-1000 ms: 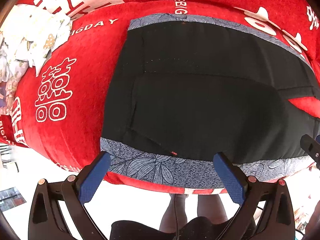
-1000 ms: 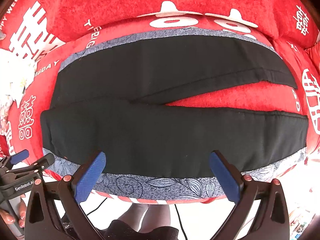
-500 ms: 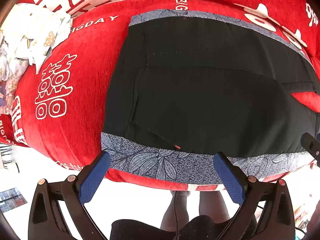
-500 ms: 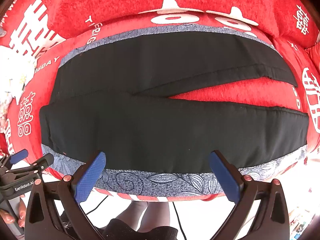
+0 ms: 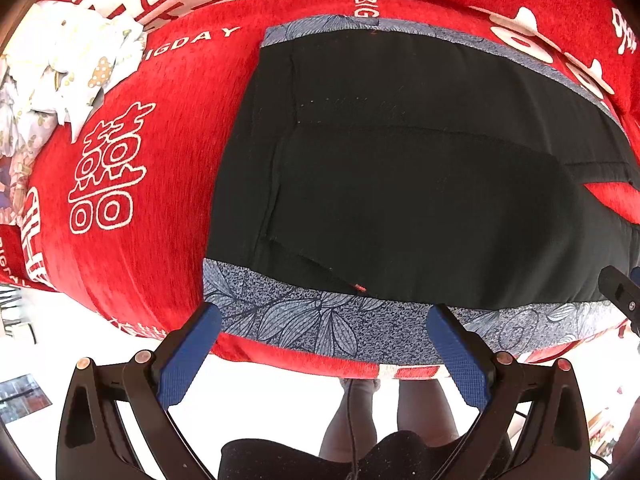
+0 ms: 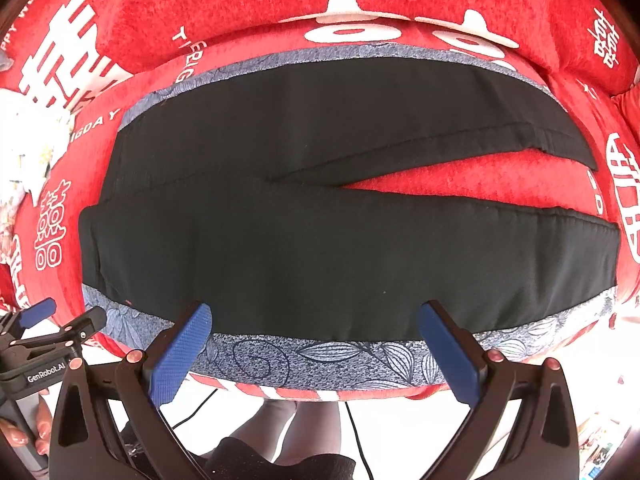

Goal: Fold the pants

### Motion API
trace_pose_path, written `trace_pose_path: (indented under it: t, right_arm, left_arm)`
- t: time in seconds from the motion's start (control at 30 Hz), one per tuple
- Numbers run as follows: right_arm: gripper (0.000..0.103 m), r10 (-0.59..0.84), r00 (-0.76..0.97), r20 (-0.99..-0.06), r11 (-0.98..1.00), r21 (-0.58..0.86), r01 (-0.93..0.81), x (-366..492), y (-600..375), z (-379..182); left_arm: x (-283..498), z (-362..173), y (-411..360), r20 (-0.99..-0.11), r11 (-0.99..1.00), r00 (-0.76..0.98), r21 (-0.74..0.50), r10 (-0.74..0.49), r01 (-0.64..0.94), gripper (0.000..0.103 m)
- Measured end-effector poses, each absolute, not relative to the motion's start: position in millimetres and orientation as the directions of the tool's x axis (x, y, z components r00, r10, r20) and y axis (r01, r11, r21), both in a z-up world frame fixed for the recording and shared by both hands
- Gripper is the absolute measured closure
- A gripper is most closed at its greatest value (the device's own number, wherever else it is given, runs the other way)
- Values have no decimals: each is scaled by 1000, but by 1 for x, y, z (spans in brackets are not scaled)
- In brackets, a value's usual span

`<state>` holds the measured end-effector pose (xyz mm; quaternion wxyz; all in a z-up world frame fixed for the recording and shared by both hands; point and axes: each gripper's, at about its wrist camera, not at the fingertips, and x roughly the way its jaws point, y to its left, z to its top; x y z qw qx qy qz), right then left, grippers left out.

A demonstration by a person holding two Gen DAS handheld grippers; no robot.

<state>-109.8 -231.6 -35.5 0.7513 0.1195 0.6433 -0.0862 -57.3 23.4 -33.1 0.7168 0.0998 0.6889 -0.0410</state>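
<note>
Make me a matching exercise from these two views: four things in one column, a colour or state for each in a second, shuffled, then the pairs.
Things
1. pants
2. red blanket
3. patterned cloth
4. right gripper

States
A. grey-blue, leaf print, under the pants
B. open, holding nothing
C. black, spread flat, legs apart
D. white characters printed on it

Pairs: 1-C, 2-D, 3-A, 4-B
</note>
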Motion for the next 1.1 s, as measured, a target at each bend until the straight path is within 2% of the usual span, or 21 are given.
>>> trace_pose_path:
  t: [0.47,0.57,0.63,0.67,0.7,0.73,0.8,1.0,1.1]
  right_arm:
    - [0,36,164,-986,957,82,280,-109,-229,-36]
    - [0,115,194,-974,941,170,292,-110,-235,-36]
    - [0,256,232,-938,891,323,320,-116,-246,-40]
    - [2,332,250,-909,853,403,332,-120,-252,-45]
    - [10,386,256,-886,821,457,342,-124,-256,-50]
    - [28,454,253,-854,774,519,362,-131,-260,-60]
    - [41,543,238,-806,698,590,406,-145,-266,-80]
    - [41,648,214,-731,560,647,517,-193,-266,-144]
    - [41,676,240,-697,518,681,518,-196,-261,-163]
  left_arm:
    - [-58,-34,29,-997,979,47,74,66,190,0]
    - [-57,-34,35,-999,985,44,27,20,173,0]
    - [-57,-36,42,-999,989,30,-39,-44,146,0]
    - [-56,-38,48,-995,988,17,-96,-99,121,0]
    - [-56,-39,51,-991,986,8,-130,-131,108,0]
    - [-56,-42,56,-985,981,-3,-172,-172,94,0]
    - [-57,-46,62,-975,971,-13,-224,-224,82,0]
    - [-64,-60,75,-948,946,-33,-317,-316,59,0]
    - [-69,-67,77,-939,939,-49,-342,-340,45,0]
